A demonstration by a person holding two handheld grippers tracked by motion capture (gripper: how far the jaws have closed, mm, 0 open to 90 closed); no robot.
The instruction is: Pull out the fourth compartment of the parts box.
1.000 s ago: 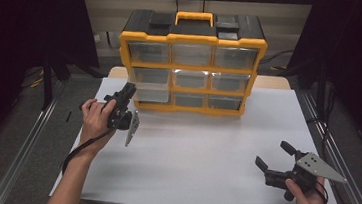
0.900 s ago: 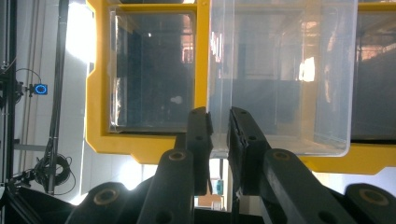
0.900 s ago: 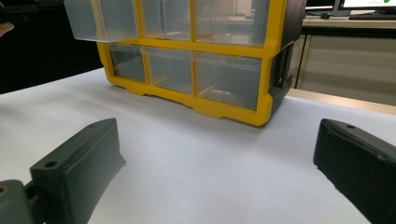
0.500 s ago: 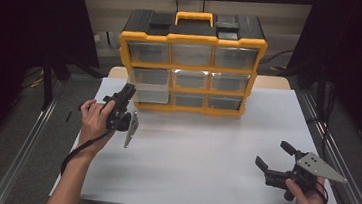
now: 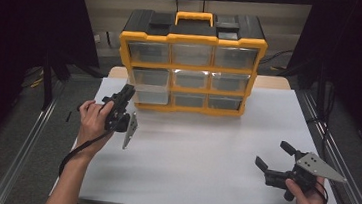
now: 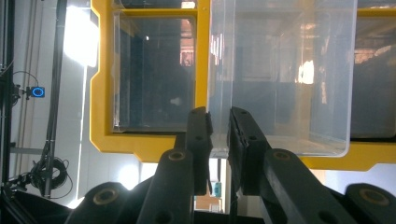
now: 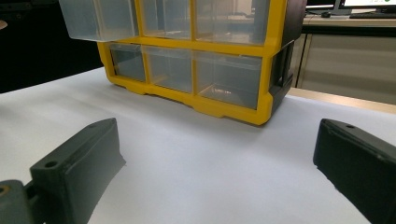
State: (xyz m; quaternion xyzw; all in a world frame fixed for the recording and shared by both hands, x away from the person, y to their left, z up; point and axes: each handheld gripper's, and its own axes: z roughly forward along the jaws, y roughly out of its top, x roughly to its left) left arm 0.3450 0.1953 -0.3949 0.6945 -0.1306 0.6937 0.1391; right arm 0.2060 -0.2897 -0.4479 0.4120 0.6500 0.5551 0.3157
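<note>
Left gripper (image 6: 218, 122) clamps the front lip of a clear drawer (image 6: 280, 74), pulled out at the yellow organizer's (image 5: 191, 63) nine o'clock side; right gripper (image 5: 275, 157), jaws apart, rests at the table's (image 5: 204, 154) four o'clock.

No legible text, labels, brand marks or numbers in any view; yellow-and-black drawer organizer (image 5: 191, 63) shows bare frame and clear unmarked drawer fronts; left gripper (image 6: 218, 122) and right gripper (image 5: 276, 156) carry no readable print; white counter (image 5: 204, 154) plain; distant monitor (image 7: 364, 3) in right gripper view too small to read.
</note>
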